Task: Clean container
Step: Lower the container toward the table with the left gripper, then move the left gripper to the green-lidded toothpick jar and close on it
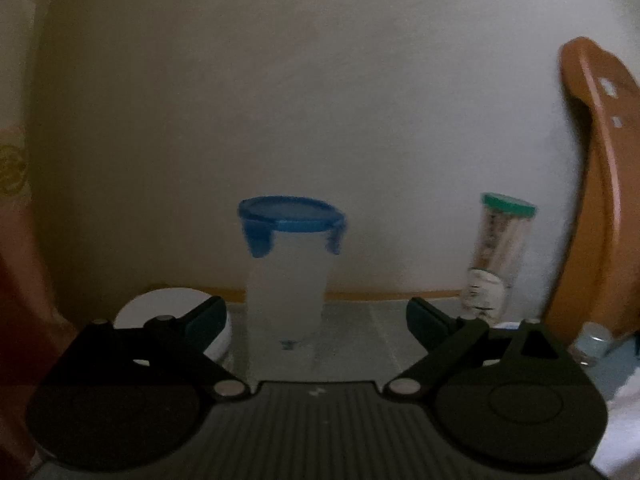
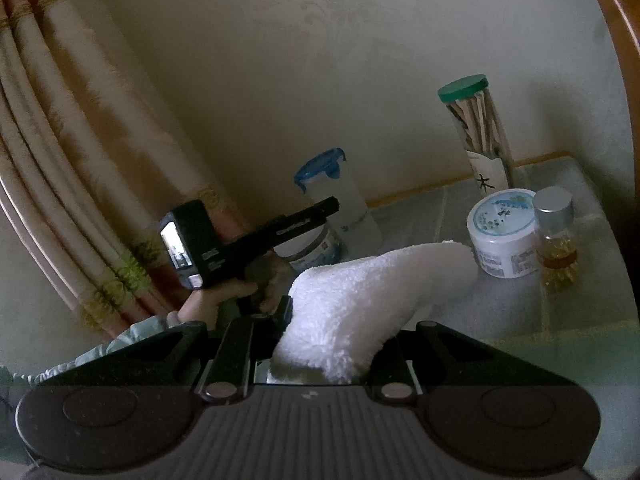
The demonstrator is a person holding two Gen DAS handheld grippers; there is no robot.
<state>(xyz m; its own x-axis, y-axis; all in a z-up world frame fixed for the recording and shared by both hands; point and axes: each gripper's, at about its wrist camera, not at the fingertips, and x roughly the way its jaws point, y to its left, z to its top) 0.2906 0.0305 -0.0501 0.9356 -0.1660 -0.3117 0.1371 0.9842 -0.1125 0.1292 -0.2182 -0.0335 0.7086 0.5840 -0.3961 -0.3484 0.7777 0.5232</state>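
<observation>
Our right tongs (image 2: pixel 320 344) clamp a white towel (image 2: pixel 360 292); our left tongs (image 1: pixel 316 316) gape apart, empty. Just beyond them the container (image 1: pixel 286 268) stands upright on the worktop (image 1: pixel 360 332), blue lid (image 1: pixel 290 214) latched, near the wall (image 1: pixel 280 100).

I see a grey table top (image 2: pixel 568 304) with a wooden strip along its far edge against the wall. In my right wrist view a tall clear container (image 2: pixel 352 204) with a blue clip lid stands at about 11 o'clock, a short white tub (image 2: pixel 316 248) just beside it. At 1 o'clock stands a green-capped tube of sticks (image 2: pixel 478 136); nearer, at 2 o'clock, a round white jar (image 2: pixel 504 234) and a small amber bottle (image 2: pixel 556 240) with a silver cap sit side by side.
</observation>
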